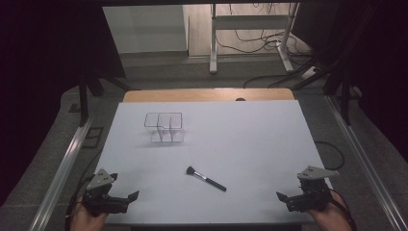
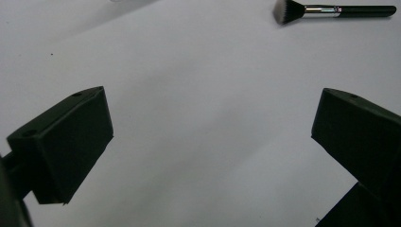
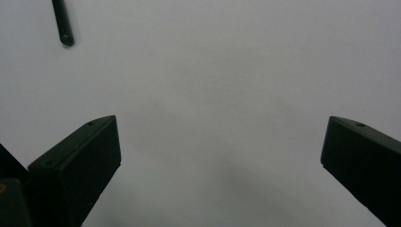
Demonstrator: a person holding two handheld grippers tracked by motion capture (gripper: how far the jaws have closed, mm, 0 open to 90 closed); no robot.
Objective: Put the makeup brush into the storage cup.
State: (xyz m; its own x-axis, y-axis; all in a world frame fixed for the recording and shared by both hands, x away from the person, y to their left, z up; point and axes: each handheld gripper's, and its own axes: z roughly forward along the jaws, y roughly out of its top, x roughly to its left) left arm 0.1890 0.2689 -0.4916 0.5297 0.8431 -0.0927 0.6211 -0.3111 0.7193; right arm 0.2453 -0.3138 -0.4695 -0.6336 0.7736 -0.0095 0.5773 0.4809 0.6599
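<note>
Both idle at near edge of the counter [image 1: 250, 130]: left hand-held gripper [image 1: 126, 198] at near-left corner, right hand-held gripper [image 1: 286, 197] at near-right corner, jaws of each wide apart, nothing between them. Makeup brush [image 1: 206, 178] lies flat mid-counter toward the near side, between the two and well apart from both; bristle head points far-left, black handle runs near-right. Clear divided organizer [image 1: 165, 128] stands upright far-left of the brush, well apart, looks empty. Likely step: reach and pick the brush, probably for the organizer. Right gripper seems better placed, since the handle end [image 3: 63, 22] points its way. To do it well: come down over the handle, jaws straddling it crosswise, grip mid-handle not bristles. Thin round handle may roll, so close squarely and low. Leave the end that goes in first free for a slot.
</note>
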